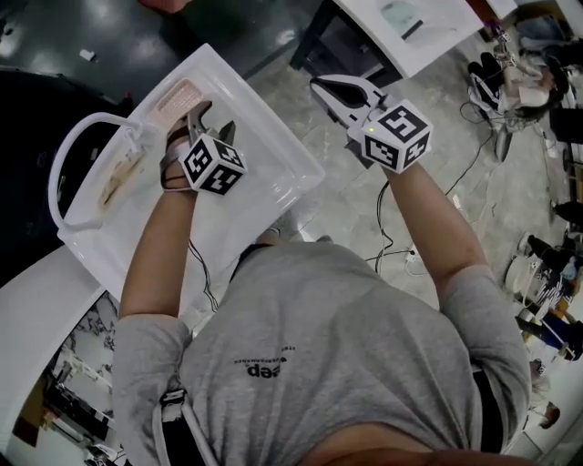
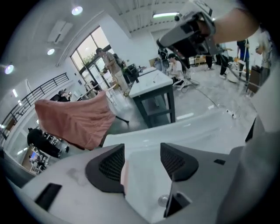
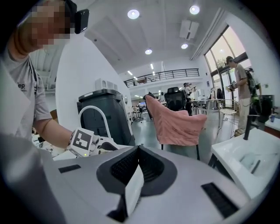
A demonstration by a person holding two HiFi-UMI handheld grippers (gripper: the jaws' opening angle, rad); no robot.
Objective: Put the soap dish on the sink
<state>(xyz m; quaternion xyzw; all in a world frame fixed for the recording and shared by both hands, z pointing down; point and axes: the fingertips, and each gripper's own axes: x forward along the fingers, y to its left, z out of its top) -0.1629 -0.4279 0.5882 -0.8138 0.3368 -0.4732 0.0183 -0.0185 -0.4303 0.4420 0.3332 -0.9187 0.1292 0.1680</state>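
Note:
The pinkish ribbed soap dish [image 1: 179,96] lies on the ledge of the white sink [image 1: 273,146], near the white arched faucet [image 1: 68,150]. My left gripper [image 1: 214,123] hangs over the basin just beside the dish, open and apart from it. In the left gripper view its jaws [image 2: 142,151] stand wide with only the white basin and the drain [image 2: 164,200] between them. A thin pinkish strip shows along the left pad. My right gripper [image 1: 321,86] is off the sink's right side, over the floor, shut and empty [image 3: 138,151].
A white table on dark legs [image 1: 410,27] stands beyond the sink. Cables [image 1: 474,155] trail over the floor at the right. A pink cloth hangs over a chair [image 3: 175,122], next to a dark grey bin [image 3: 105,116]. People stand in the background.

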